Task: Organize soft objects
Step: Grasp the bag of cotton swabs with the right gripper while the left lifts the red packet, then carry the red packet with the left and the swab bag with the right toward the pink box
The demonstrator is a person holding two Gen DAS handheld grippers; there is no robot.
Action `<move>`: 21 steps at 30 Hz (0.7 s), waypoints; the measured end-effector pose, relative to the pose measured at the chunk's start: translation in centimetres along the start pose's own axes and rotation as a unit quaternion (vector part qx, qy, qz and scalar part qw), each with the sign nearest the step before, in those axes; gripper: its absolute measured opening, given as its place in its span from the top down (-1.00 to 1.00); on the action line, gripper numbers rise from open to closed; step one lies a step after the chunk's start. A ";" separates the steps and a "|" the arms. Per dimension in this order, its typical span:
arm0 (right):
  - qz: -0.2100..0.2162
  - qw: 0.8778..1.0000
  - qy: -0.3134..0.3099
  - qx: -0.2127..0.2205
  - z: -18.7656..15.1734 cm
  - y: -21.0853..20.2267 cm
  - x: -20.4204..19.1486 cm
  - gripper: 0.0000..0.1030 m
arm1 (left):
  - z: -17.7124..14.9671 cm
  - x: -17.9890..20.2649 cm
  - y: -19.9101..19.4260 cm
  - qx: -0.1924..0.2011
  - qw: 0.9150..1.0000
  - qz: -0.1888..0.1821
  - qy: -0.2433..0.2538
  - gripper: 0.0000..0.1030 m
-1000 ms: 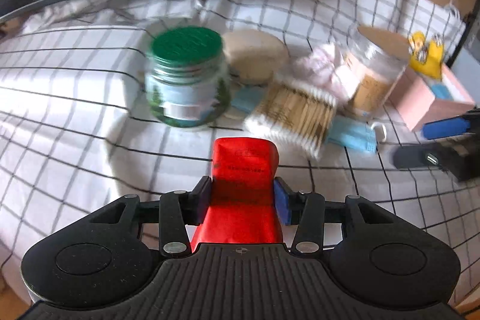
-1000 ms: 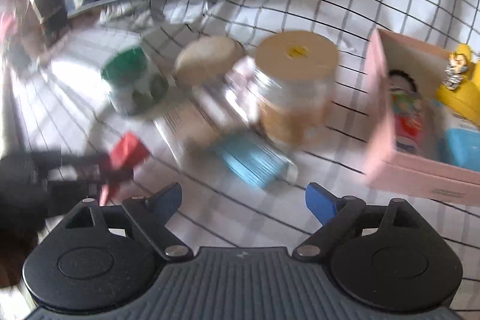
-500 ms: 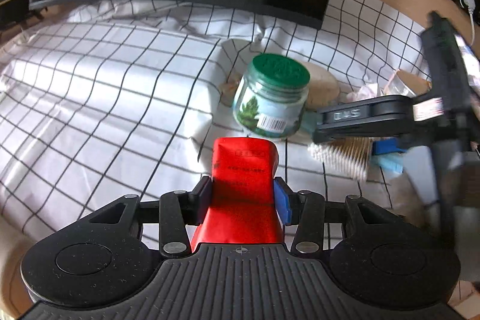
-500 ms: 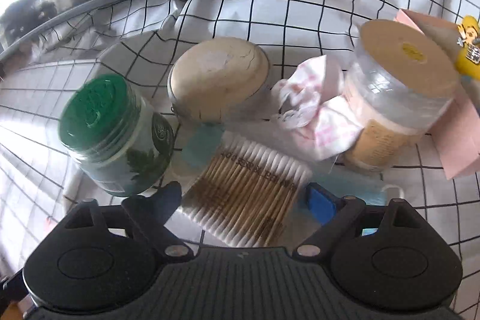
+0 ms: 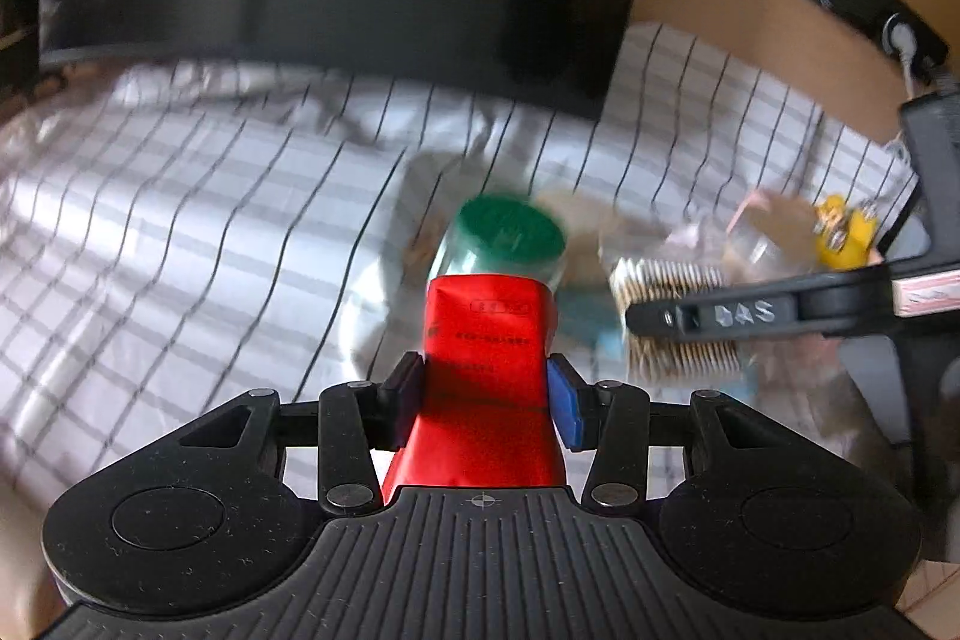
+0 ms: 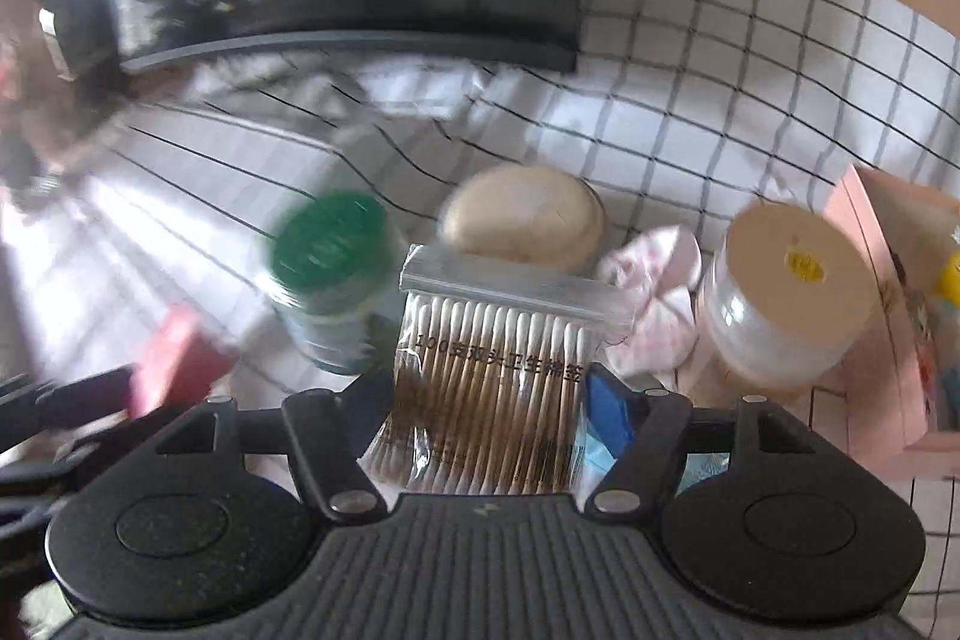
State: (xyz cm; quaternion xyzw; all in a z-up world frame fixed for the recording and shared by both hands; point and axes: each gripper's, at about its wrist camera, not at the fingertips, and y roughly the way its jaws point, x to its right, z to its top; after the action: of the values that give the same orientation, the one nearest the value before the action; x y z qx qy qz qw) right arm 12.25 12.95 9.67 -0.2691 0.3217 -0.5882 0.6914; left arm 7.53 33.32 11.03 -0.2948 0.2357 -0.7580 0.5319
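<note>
Jaws of the left gripper (image 5: 486, 403) clamp a red foil packet (image 5: 487, 376). Those of the right gripper (image 6: 489, 403) have just been closing around a clear bag of cotton swabs (image 6: 492, 370), pads at its sides. Only the right view shows, beyond, one green-lidded glass jar (image 6: 327, 274), one beige round lid (image 6: 522, 214), a pink-white cloth (image 6: 654, 304) and one tan-lidded plastic tub (image 6: 792, 292) on the checked sheet (image 6: 690, 100).

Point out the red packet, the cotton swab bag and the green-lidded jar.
red packet (image 5: 489, 340), left wrist view, middle of its front face.
cotton swab bag (image 6: 489, 388), right wrist view, on the printed middle.
green-lidded jar (image 6: 327, 241), right wrist view, on the lid top.
</note>
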 end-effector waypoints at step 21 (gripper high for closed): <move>-0.029 0.979 0.039 0.200 6.2 -20.1 18.8 -0.35 | 12.0 19.3 2.6 0.093 0.992 -0.064 0.056 0.05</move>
State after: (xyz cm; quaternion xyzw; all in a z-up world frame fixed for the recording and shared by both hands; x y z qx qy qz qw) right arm 6.03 -8.94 26.33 -0.1117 0.2167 -0.6705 0.7007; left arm 12.63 13.76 21.69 -0.2153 0.1741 -0.8246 0.4933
